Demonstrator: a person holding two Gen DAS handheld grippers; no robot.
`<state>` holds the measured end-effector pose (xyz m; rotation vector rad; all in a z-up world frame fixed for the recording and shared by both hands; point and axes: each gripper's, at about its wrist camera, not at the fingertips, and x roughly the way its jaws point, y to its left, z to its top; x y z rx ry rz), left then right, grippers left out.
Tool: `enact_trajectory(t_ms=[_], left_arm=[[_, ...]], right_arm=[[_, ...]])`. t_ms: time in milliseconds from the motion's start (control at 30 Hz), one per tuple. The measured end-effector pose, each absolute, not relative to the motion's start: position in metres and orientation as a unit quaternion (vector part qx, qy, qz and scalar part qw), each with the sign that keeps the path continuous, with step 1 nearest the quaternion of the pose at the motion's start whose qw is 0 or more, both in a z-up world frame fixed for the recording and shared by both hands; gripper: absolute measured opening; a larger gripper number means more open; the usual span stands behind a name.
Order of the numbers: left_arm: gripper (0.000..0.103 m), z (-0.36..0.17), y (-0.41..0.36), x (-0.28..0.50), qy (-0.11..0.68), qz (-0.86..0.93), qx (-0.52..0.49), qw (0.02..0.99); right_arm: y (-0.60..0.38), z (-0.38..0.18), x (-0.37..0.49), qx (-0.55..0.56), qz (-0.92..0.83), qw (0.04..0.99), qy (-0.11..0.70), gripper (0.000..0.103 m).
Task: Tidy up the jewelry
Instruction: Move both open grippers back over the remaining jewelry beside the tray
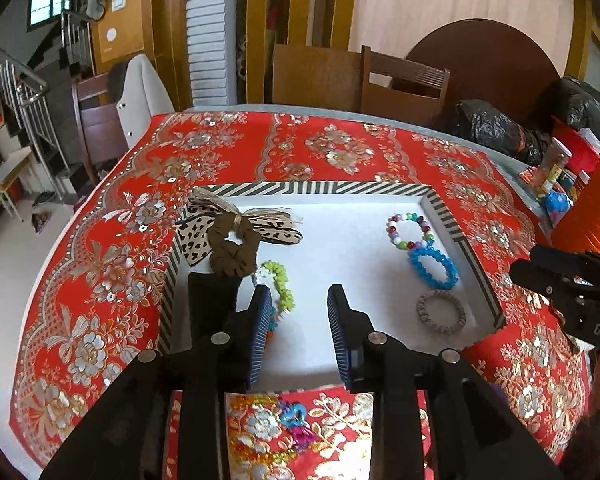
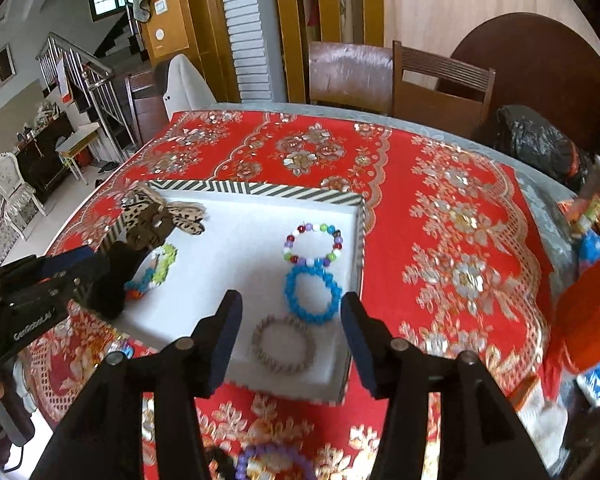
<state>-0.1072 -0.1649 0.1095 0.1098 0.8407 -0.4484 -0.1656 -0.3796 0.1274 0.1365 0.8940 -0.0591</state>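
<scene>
Mostly sorted: tray (image 1: 440, 200) already holding scrunchie (image 1: 232, 252) at 10 o'clock, beaded bracelets (image 1: 410, 232) at 2. Left gripper (image 1: 300, 320) and right gripper (image 2: 292, 320) both spread, empty. Still loose at 6: clips (image 1: 294, 428), purple bracelet (image 2: 268, 460).

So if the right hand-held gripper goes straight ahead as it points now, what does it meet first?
Probably the grey coiled bracelet, which lies between the open fingers of the right hand-held gripper, with the blue bead bracelet just beyond it. Depth is unclear.
</scene>
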Motion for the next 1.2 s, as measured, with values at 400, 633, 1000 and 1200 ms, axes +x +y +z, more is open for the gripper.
enact_trajectory(t_ms=[400,633,1000,1200], left_arm=[[0.028,0.115,-0.187,-0.15,0.385,-0.235,0.075,0.889],[0.028,0.114,-0.2,-0.171,0.378,-0.246,0.087,0.888],[0.028,0.112,-0.219,-0.189,0.378,-0.265,0.093,0.882],[0.028,0.111,-0.227,-0.195,0.378,-0.274,0.101,0.879]], right_arm=[[-0.38,0.119,-0.222,0.091,-0.053,0.898,0.427,0.058],[-0.384,0.117,-0.247,0.09,-0.064,0.898,0.426,0.058],[-0.392,0.12,-0.272,0.085,-0.078,0.9,0.421,0.06],[-0.396,0.119,-0.283,0.084,-0.083,0.899,0.422,0.06]])
